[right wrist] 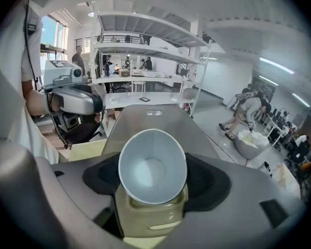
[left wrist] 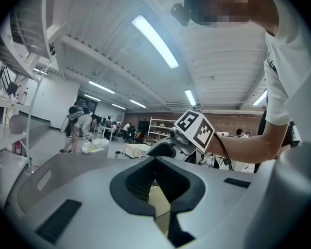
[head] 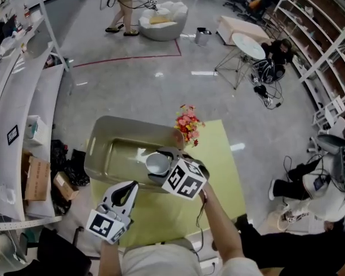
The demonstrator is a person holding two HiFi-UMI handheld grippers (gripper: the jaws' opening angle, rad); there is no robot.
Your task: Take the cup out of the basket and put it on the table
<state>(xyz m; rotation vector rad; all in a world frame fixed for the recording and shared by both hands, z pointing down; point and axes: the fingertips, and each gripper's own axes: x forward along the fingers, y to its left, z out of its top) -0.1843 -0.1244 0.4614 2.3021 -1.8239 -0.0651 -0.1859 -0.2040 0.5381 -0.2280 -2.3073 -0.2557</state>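
A white cup (head: pixel 157 163) hangs over the near right part of the olive-grey basket (head: pixel 112 125), tipped on its side with its mouth facing the right gripper's camera. My right gripper (head: pixel 160 165) is shut on the cup (right wrist: pixel 152 166), one jaw on each side of it. The basket (right wrist: pixel 145 121) fills the space behind and below the cup in the right gripper view. The basket stands on the yellow-green table (head: pixel 218 171). My left gripper (head: pixel 128 190) is held level over the table's near left, jaws together and holding nothing; in the left gripper view it (left wrist: pixel 155 162) faces the right gripper's marker cube (left wrist: pixel 195 128).
A small bunch of pink flowers (head: pixel 187 122) stands at the table's far edge, just right of the basket. White shelving (head: pixel 23 114) and cardboard boxes (head: pixel 37 180) line the left side. A seated person (head: pixel 316 194) is to the right of the table.
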